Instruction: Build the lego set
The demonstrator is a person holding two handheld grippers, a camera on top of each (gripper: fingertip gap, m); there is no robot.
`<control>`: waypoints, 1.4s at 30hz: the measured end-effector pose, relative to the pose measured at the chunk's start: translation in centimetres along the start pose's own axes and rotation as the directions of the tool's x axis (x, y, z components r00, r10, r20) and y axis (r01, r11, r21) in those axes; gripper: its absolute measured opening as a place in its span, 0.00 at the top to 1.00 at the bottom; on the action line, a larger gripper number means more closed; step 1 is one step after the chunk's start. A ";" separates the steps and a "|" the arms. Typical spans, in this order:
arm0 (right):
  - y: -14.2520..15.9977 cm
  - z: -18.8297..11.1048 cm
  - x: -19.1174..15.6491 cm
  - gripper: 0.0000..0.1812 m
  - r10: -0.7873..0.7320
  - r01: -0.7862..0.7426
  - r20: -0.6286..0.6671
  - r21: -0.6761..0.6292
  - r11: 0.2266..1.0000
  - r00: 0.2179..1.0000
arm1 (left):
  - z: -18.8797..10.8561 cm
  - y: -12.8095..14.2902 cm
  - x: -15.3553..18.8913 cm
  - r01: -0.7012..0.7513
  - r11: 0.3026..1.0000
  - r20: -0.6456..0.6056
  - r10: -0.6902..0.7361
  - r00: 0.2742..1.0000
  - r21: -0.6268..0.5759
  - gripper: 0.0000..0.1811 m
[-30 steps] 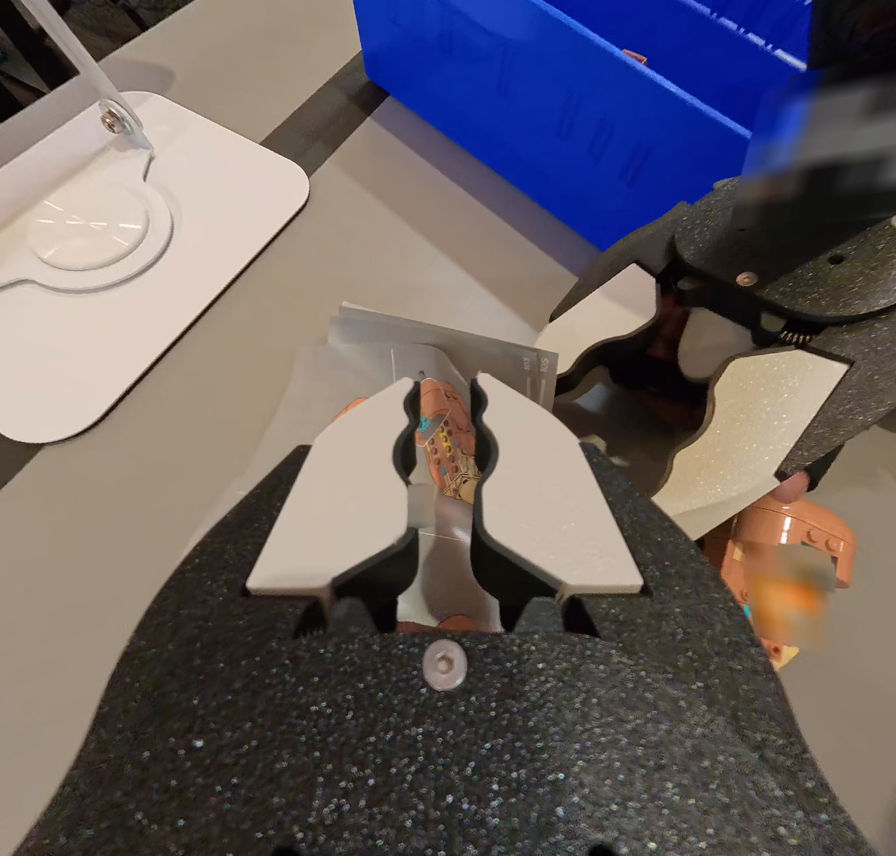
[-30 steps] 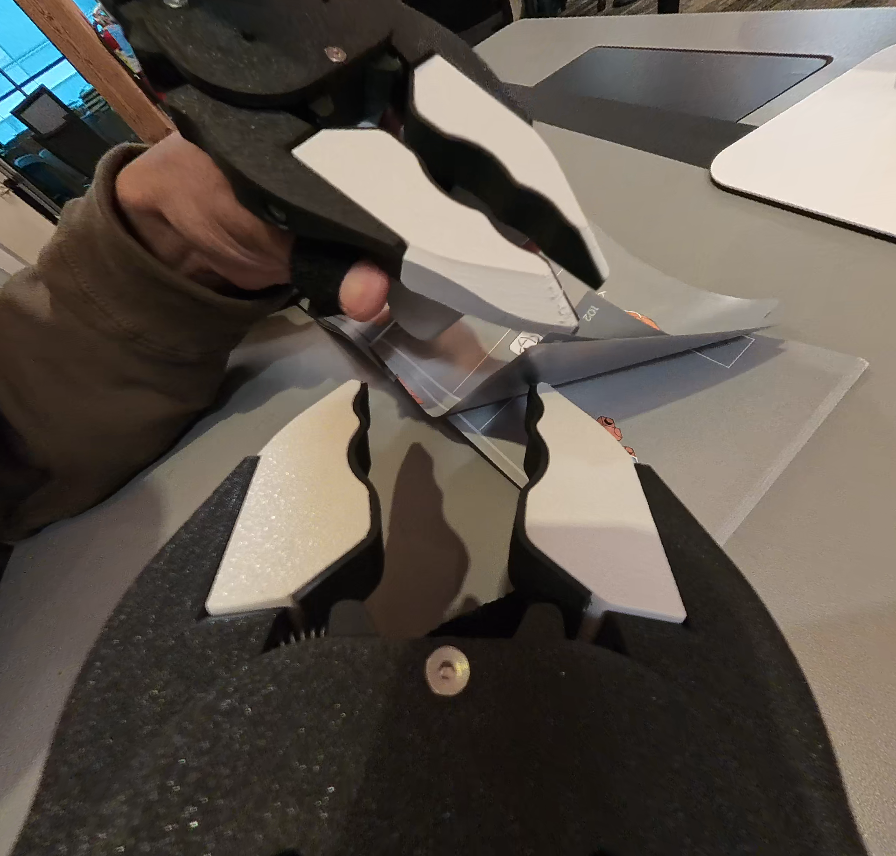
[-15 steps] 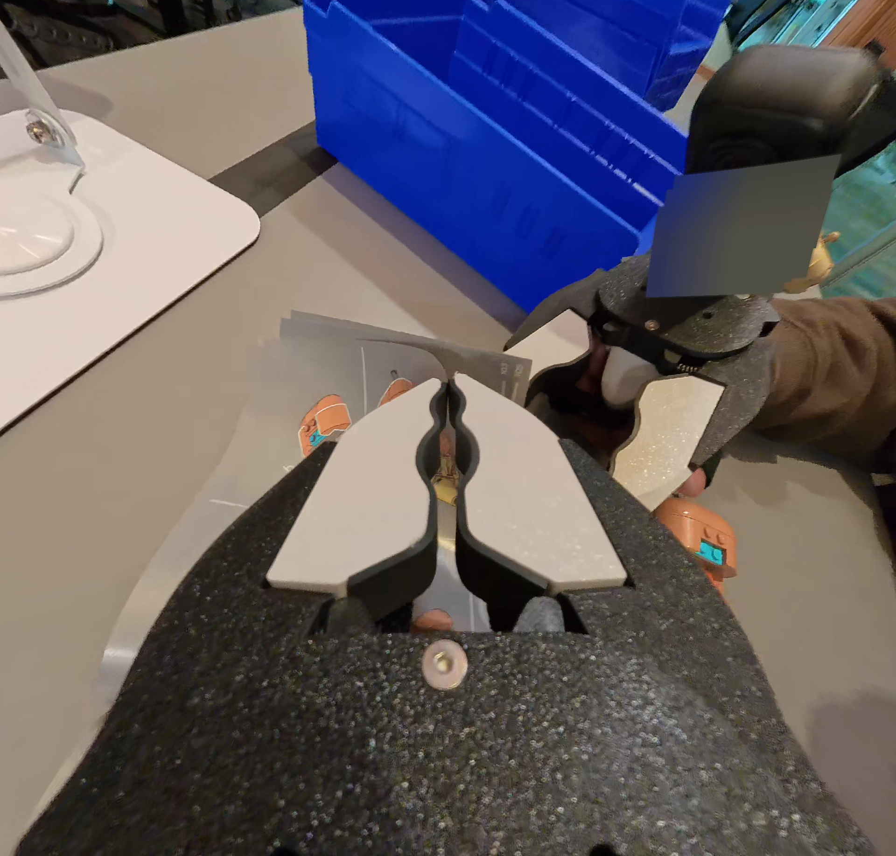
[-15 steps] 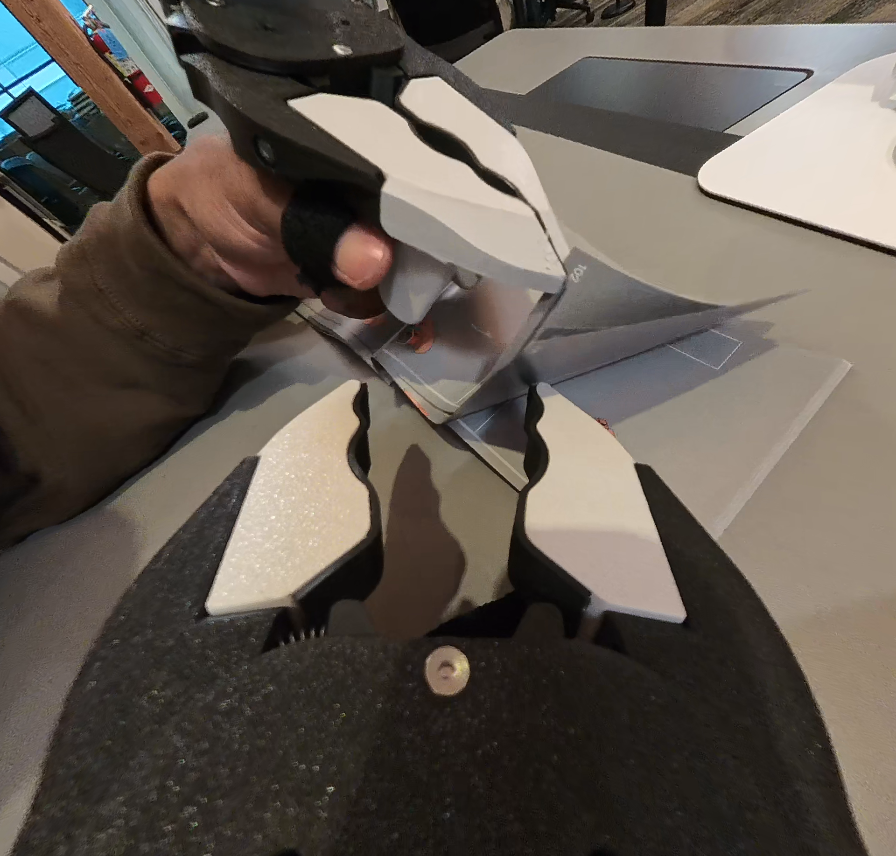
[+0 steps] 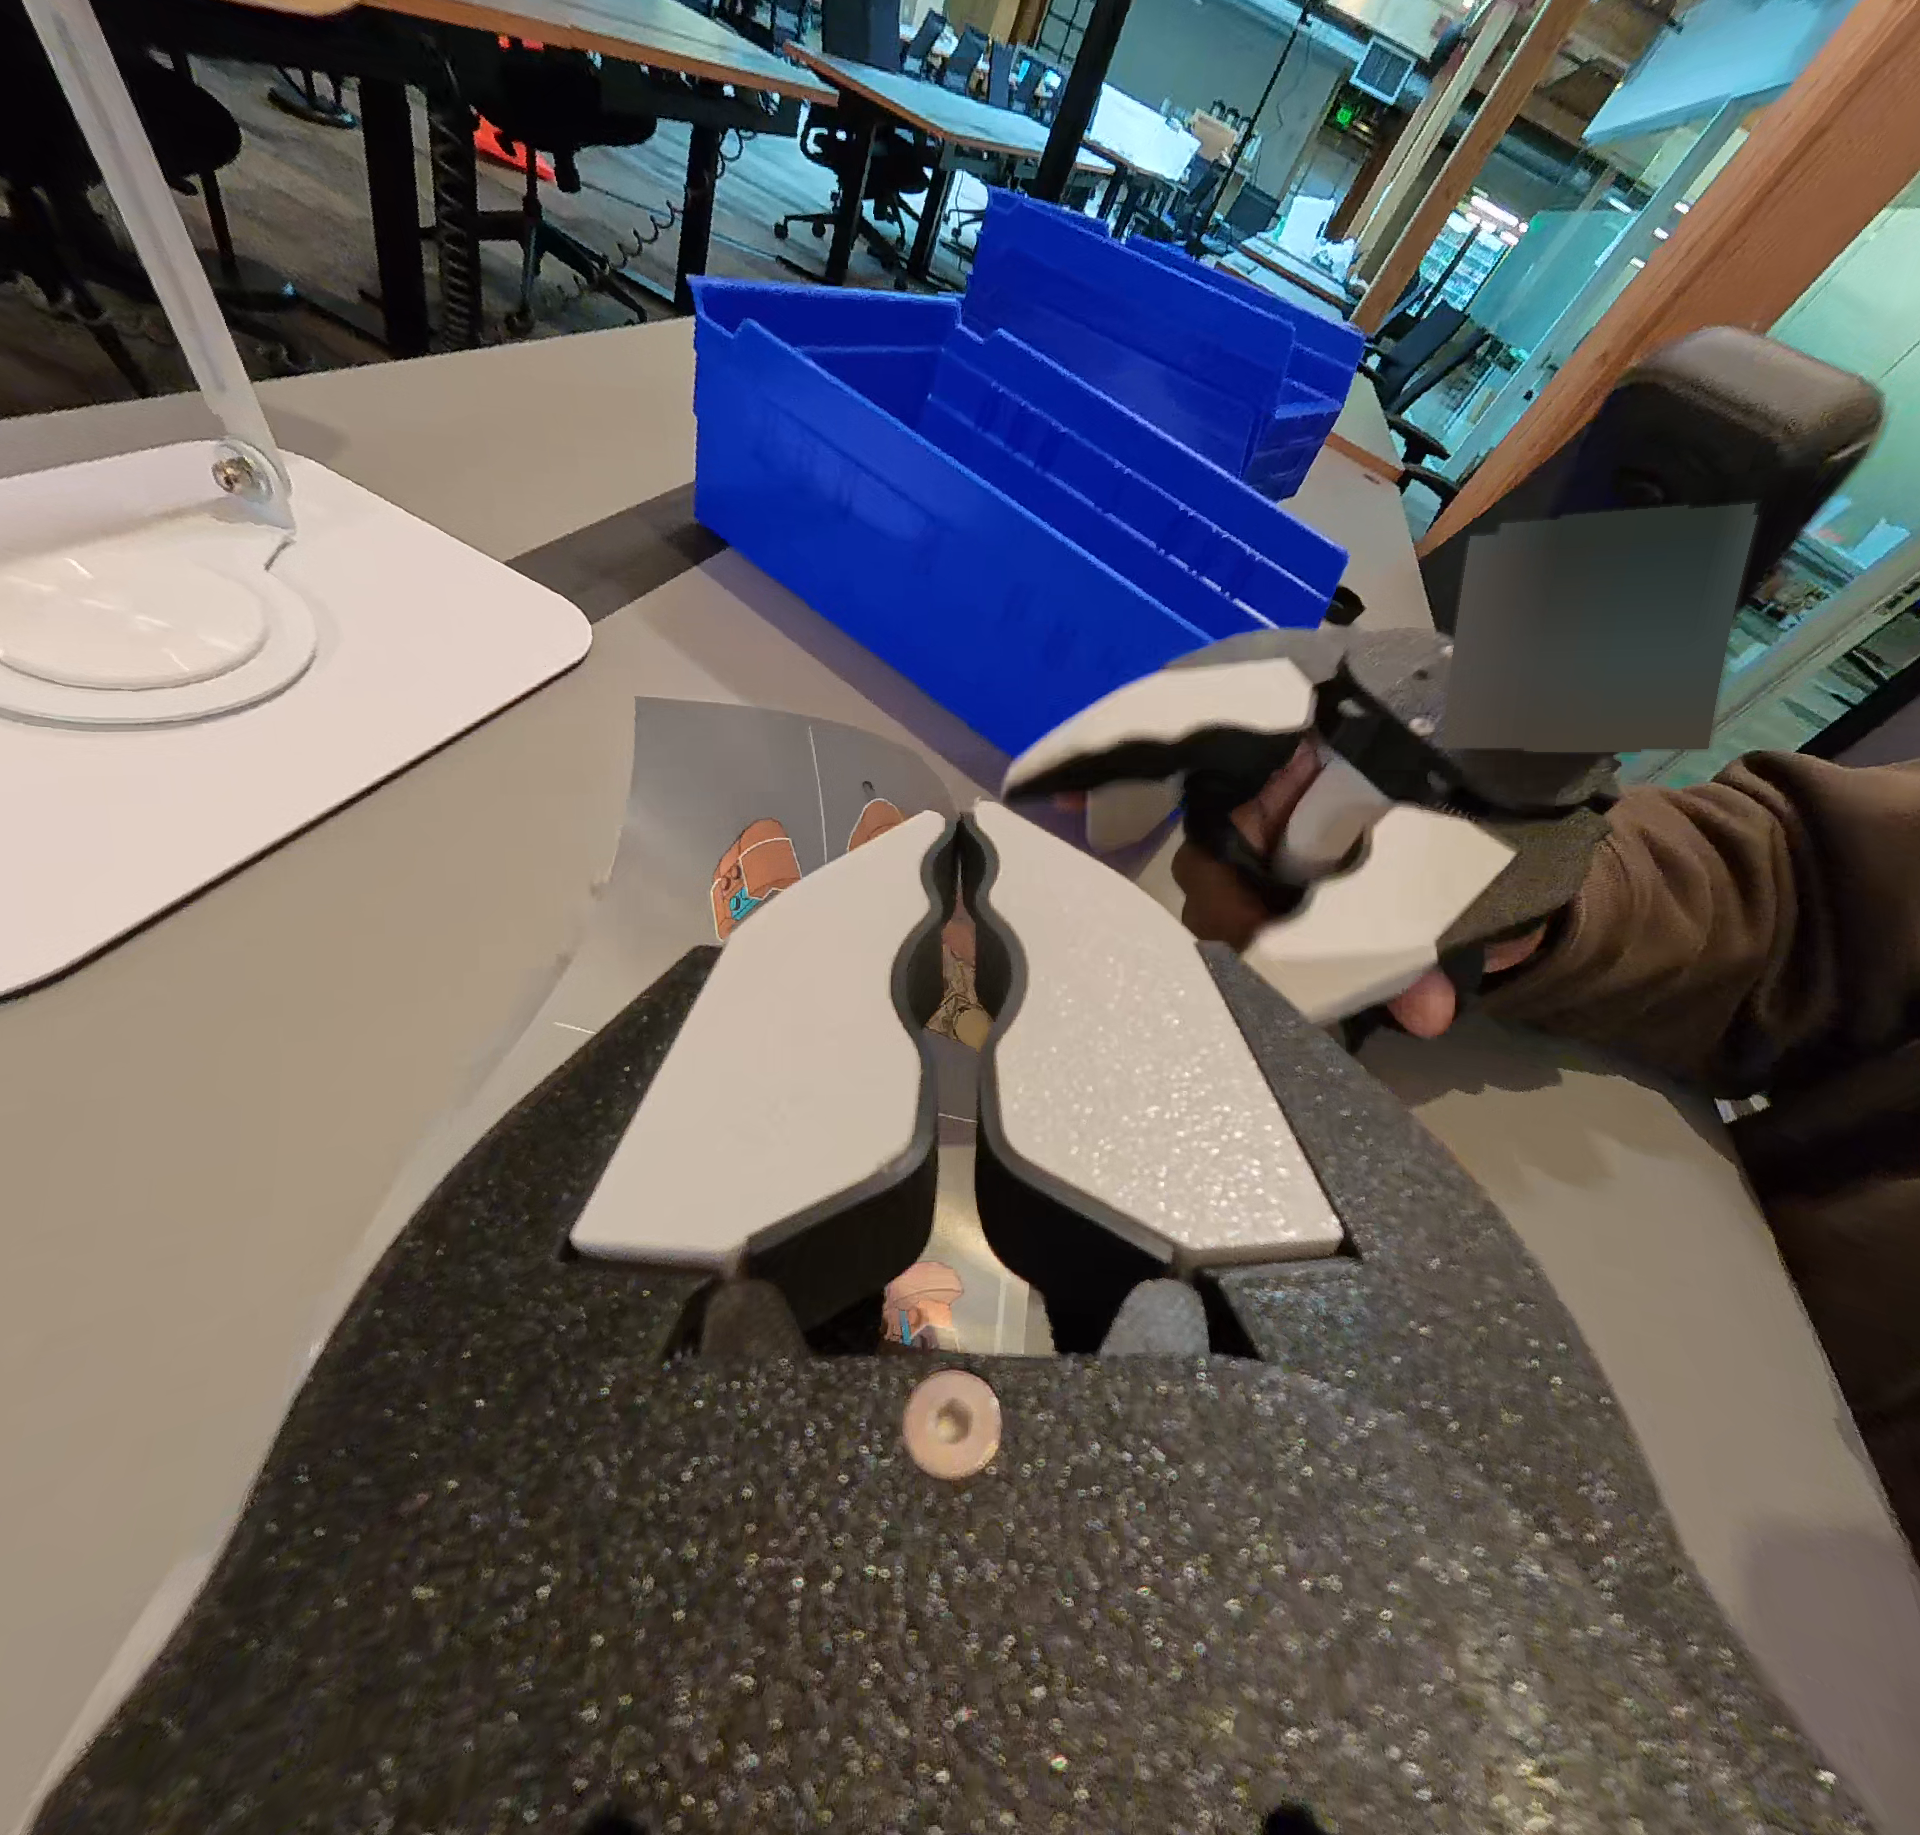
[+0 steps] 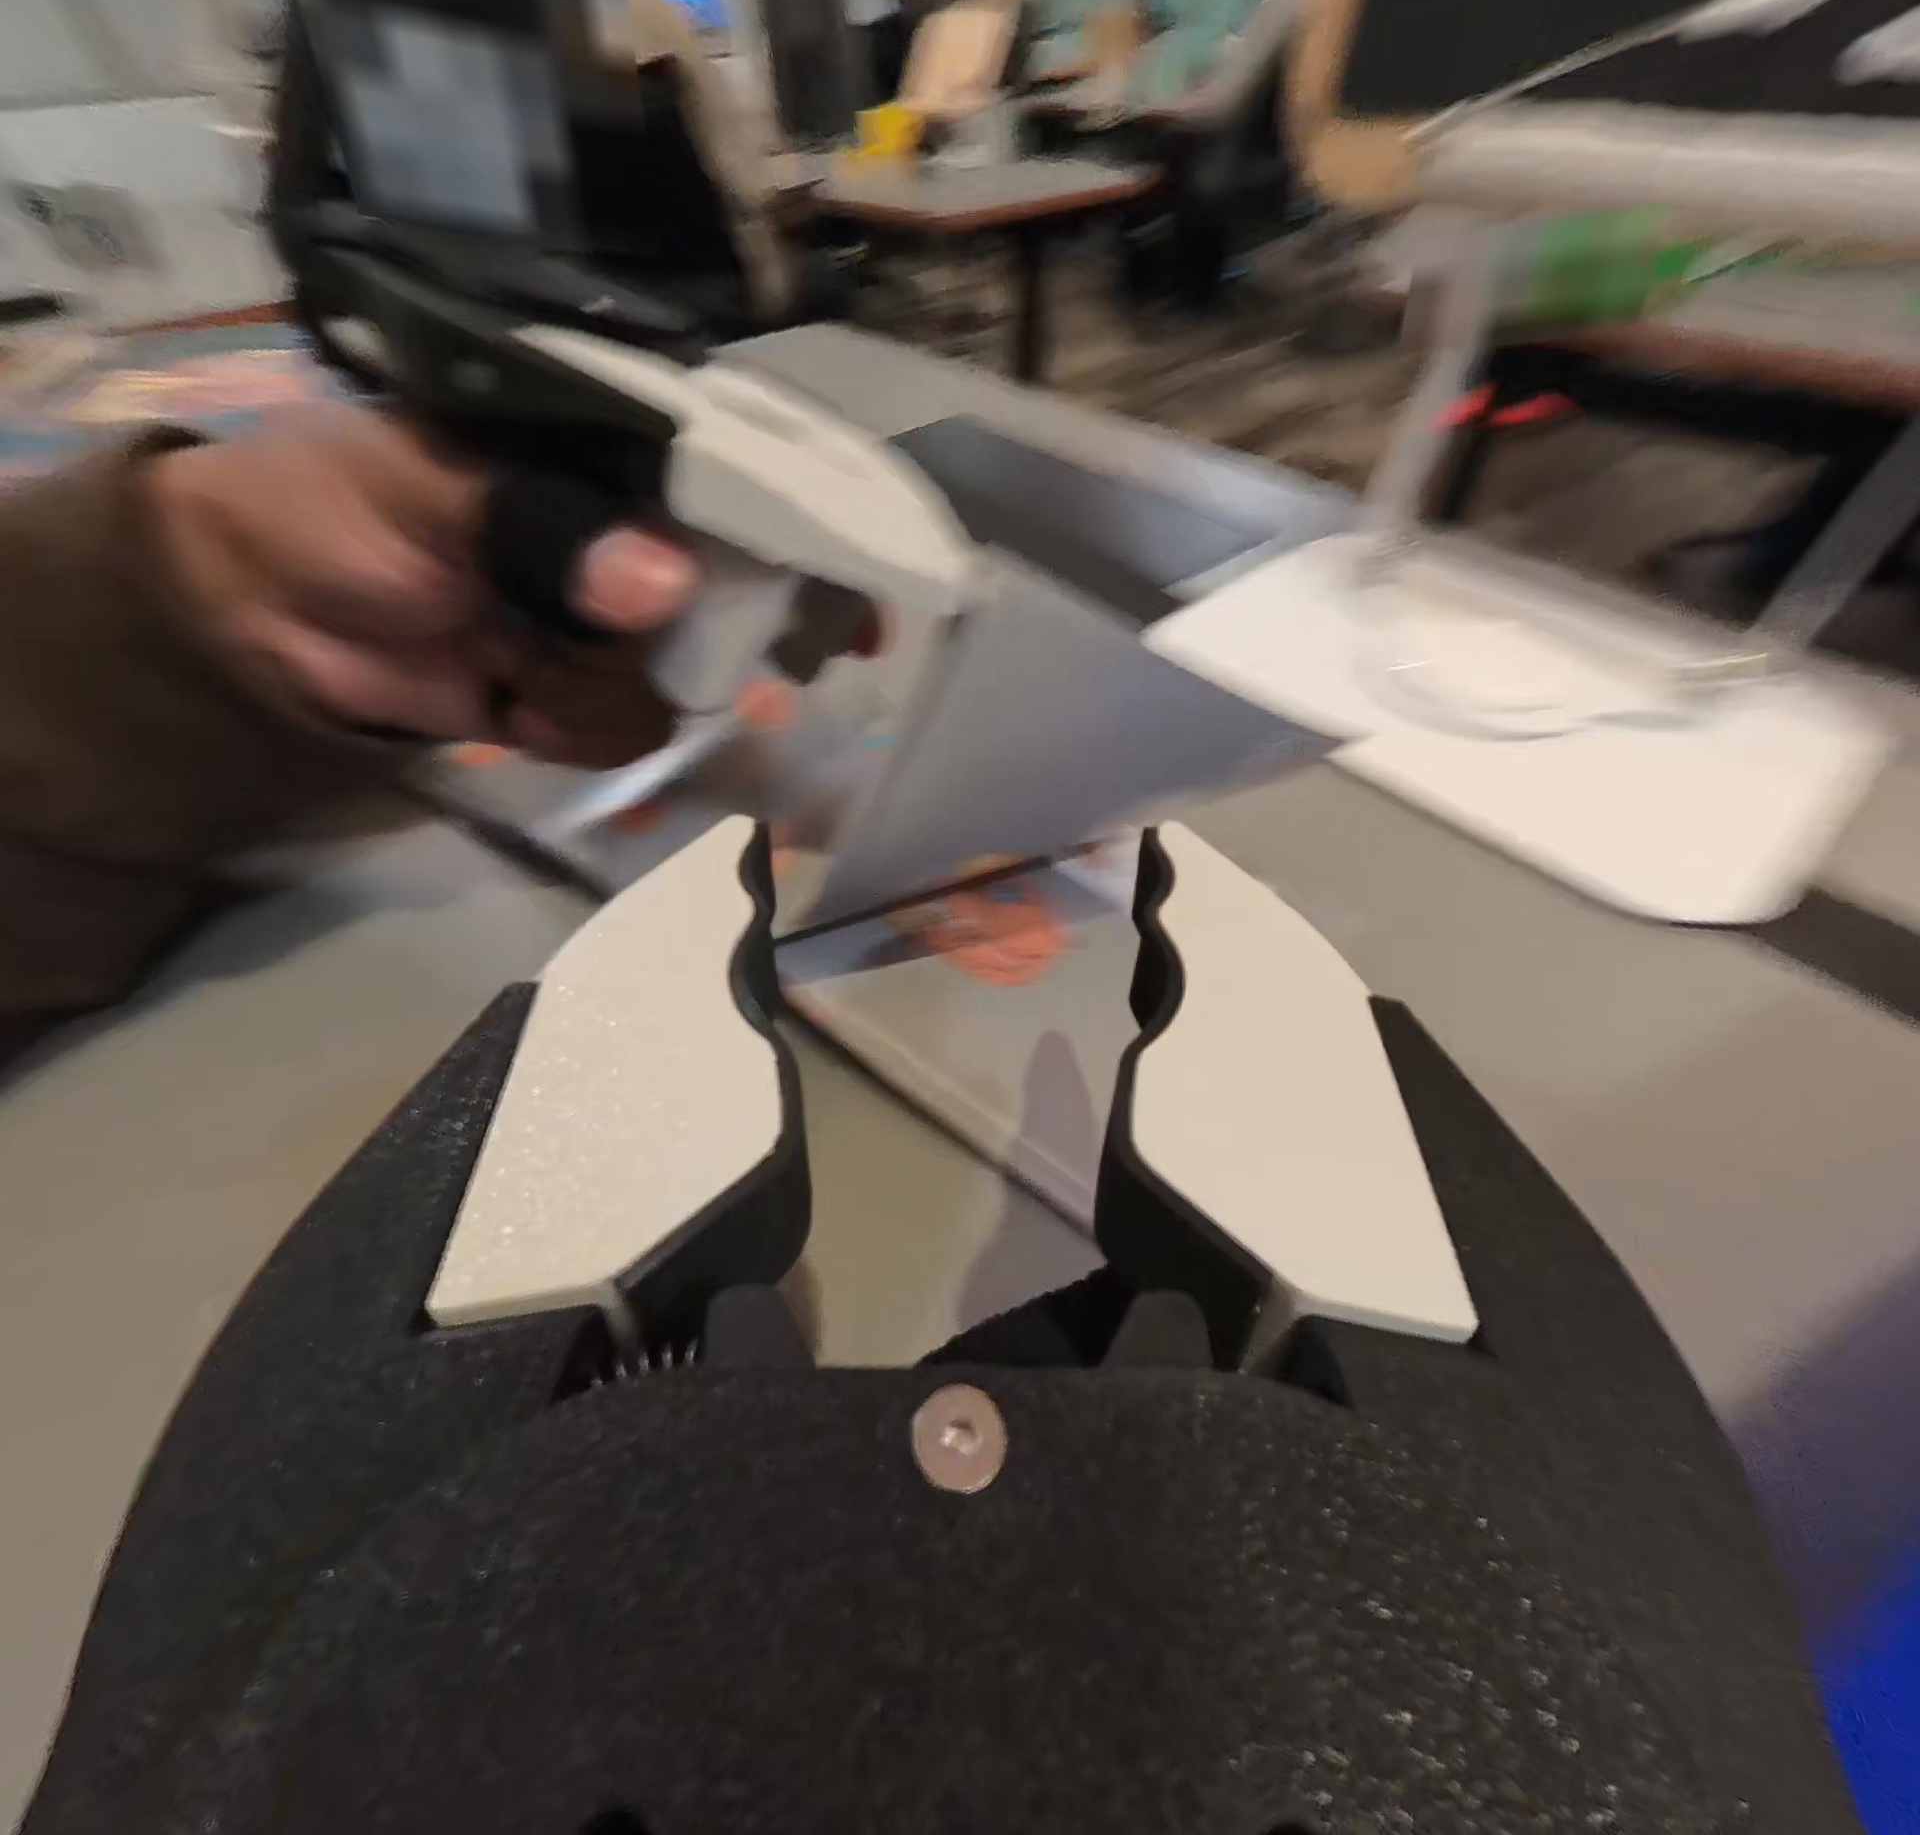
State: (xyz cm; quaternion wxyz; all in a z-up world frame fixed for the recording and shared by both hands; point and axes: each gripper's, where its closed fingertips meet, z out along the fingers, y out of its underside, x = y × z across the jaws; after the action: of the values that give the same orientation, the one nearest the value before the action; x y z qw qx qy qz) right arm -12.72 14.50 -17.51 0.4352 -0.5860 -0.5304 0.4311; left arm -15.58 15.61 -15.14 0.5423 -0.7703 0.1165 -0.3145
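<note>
The instruction booklet (image 5: 748,777) lies open on the grey table, with printed pictures of an orange-brown model. My left gripper (image 5: 961,824) is shut on one of its pages. In the right wrist view, which is blurred, that page (image 6: 1039,725) is lifted and bent up from the booklet (image 6: 935,1016) by the left gripper (image 6: 977,580). My right gripper (image 6: 951,840) is open and empty, just right of the booklet and a little above the table. It also shows in the left wrist view (image 5: 1127,866). No lego piece shows in either view.
Several blue bins (image 5: 935,559) stand behind the booklet. A white lamp base (image 5: 208,642) with a clear arm sits on the far left of the table; it also shows in the right wrist view (image 6: 1507,746). Office desks and chairs are beyond.
My left gripper closed fully on the page and lifted it, tilting up. My right gripper rose and drew back, still open. The orange-brown model under it is out of sight.
</note>
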 end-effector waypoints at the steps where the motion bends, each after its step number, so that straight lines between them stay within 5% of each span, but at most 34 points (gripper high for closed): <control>1: 0.6 0.5 -1.0 0.63 0.034 -0.032 0.062 -0.040 0.999 0.998 | -0.1 -0.2 0.1 -0.005 1.000 0.001 0.005 1.000 0.008 1.00; 6: 2.2 2.9 -2.1 0.59 0.140 -0.113 0.140 -0.183 0.977 0.980 | -0.5 -1.0 0.9 -0.029 0.999 0.020 0.029 0.999 0.037 1.00; 14: 0.4 4.5 -3.4 0.58 0.342 -0.301 0.300 -0.174 0.937 0.890 | -0.4 -1.6 2.5 -0.051 0.998 0.020 0.050 0.999 0.021 0.99; 19: 0.6 4.7 -3.2 0.59 0.431 -0.392 0.346 -0.181 0.902 0.833 | -1.0 -2.2 2.8 -0.050 0.999 0.030 0.049 0.998 0.015 0.88; 30: -0.1 3.5 -3.7 0.61 0.358 -0.351 0.391 -0.093 0.932 0.848 | -5.7 -6.2 2.7 -0.068 0.988 0.046 0.062 0.997 0.139 0.84; 37: -0.7 3.5 -4.8 0.61 0.270 -0.264 0.398 -0.072 0.962 0.877 | -6.7 -5.7 1.7 -0.084 0.993 0.105 0.076 0.992 0.077 0.83; 42: -1.9 3.7 -5.8 0.61 0.213 -0.203 0.414 -0.067 0.977 0.885 | -10.3 -3.4 0.5 -0.127 0.987 0.297 0.150 0.943 -0.095 0.79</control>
State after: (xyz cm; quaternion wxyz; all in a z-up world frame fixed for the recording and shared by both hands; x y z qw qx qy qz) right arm -17.09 9.01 -16.32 0.2562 -0.5381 -0.5502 0.5849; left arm -22.03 8.85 -9.64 0.5454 -0.8190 0.0974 -0.1492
